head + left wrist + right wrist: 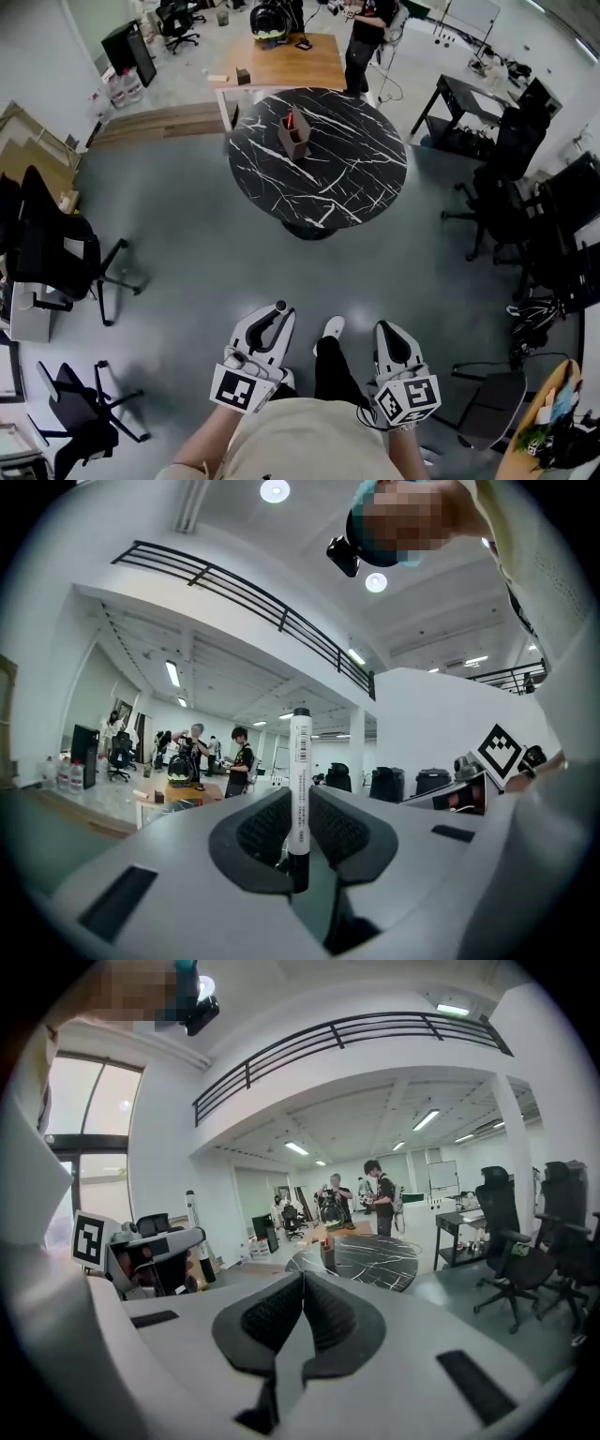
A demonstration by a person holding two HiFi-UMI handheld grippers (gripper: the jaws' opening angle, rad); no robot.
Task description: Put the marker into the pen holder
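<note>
Head view: both tongs held low at bottom centre of frame, over grey floor (187, 244), well apart from the target. Left tongs (277, 317) at lower left of centre, right tongs (390, 330) at lower right of centre, marker cubes facing the camera.

Left gripper view: jaws clamped on the marker (300, 780). It stands upright between the pads, white barrel with a barcode label, dark cap at the top, dark end down in the gap. In the head view only its dark tip pokes out past the jaw ends.

Right gripper view: right tongs' jaws are together, pads touching, nothing between them.

Pen holder (295, 137) is a small brown box standing upright on the round black marble desk (361, 173), upper centre of the head view, on the left part of the top. Something red sticks out of it. Right gripper view shows the same holder and desk far ahead, centre frame.

Beyond the marble desk is a wooden desk (292, 62) at top centre, with a person (367, 36) in dark clothes standing at its right end. Black office chair (58, 255) at mid left, more chairs along the right edge.
</note>
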